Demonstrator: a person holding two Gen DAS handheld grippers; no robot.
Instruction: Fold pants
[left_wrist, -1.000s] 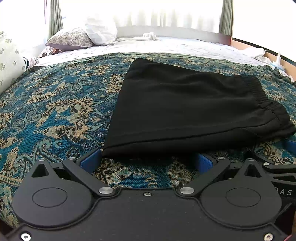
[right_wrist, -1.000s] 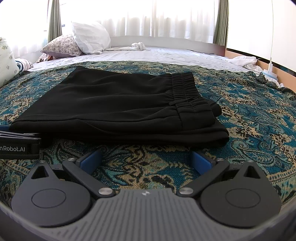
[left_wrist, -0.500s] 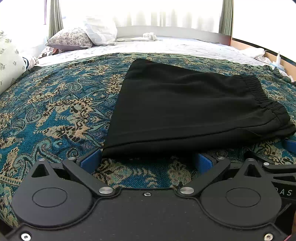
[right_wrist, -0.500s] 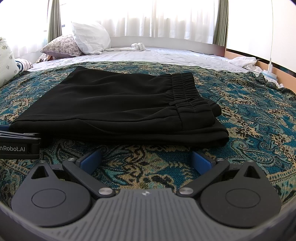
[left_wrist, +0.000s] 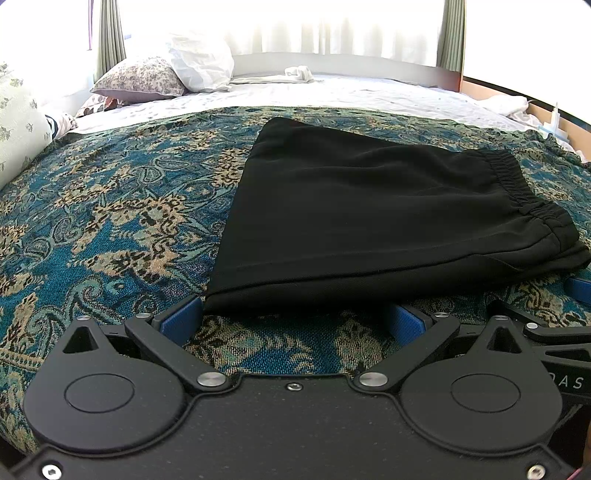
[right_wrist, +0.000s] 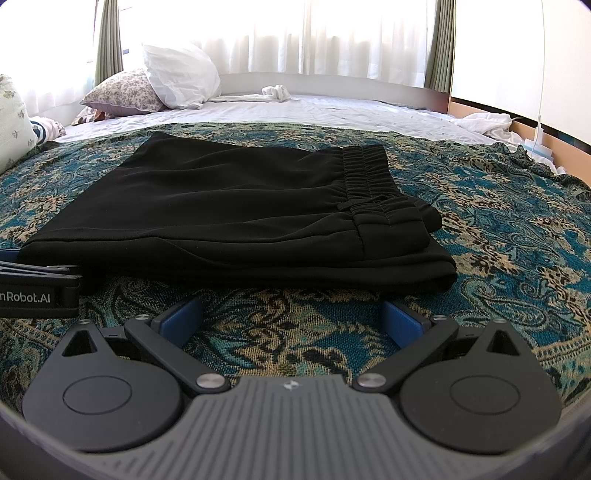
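Black pants (left_wrist: 369, 214) lie folded in a flat stack on the patterned blue bedspread (left_wrist: 110, 229), elastic waistband to the right. They also show in the right wrist view (right_wrist: 236, 218). My left gripper (left_wrist: 293, 319) is open and empty, its blue fingertips low at the stack's near left edge. My right gripper (right_wrist: 291, 319) is open and empty, just short of the stack's near right edge. The left gripper's body (right_wrist: 37, 291) shows at the left of the right wrist view.
The bedspread (right_wrist: 498, 229) covers the near half of a bed. White sheet (left_wrist: 332, 96), pillows (left_wrist: 170, 74) and a crumpled white cloth (right_wrist: 275, 92) lie at the far end. A wooden bed edge (right_wrist: 535, 136) runs along the right.
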